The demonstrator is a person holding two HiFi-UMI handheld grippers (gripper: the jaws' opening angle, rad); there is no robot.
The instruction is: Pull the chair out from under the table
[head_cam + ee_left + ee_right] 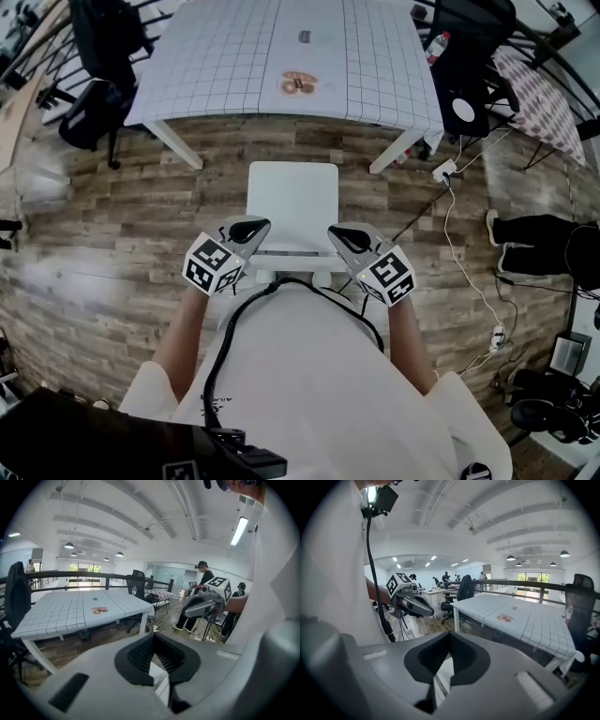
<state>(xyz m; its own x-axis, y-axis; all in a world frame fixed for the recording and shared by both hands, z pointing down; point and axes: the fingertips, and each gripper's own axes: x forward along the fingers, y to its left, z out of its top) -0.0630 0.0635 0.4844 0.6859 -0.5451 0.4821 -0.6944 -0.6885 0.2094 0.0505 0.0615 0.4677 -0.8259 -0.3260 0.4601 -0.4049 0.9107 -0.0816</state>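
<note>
Left hand-held gripper (251,228): jaws are seen closed, pads meeting. Only a sliver of white shows through the gap below them, and nothing is seen clamped. It is held at the near-left corner of the chair (292,197), pointing away from the person and angled downward. This placement is judged to suit the back rail, where a pull toward the person would be applied. Whether the rail is touched cannot be told.

Chair: it stands on the plank floor (112,216), directly in front of the person and centred between the two hand-held grippers. A strip of bare floor is seen between the seat's far edge and the near edge of the surface (234,66). The seat is therefore judged clear of the surface, and the pull is judged largely or wholly made.

Right hand-held gripper (339,234): jaws are likewise closed and nothing is seen gripped. It is set at the near-right corner, mirroring the left. The even spacing is judged to keep the chair square when drawn.

Chair's look: all white, with a plain, flat, roughly square seat and rounded corners. The finish is smooth and unpadded. From above, the back is seen only as a thin bar along the near edge. The legs are mostly hidden beneath the seat. It is judged light and likely to slide easily on the planks.
</note>
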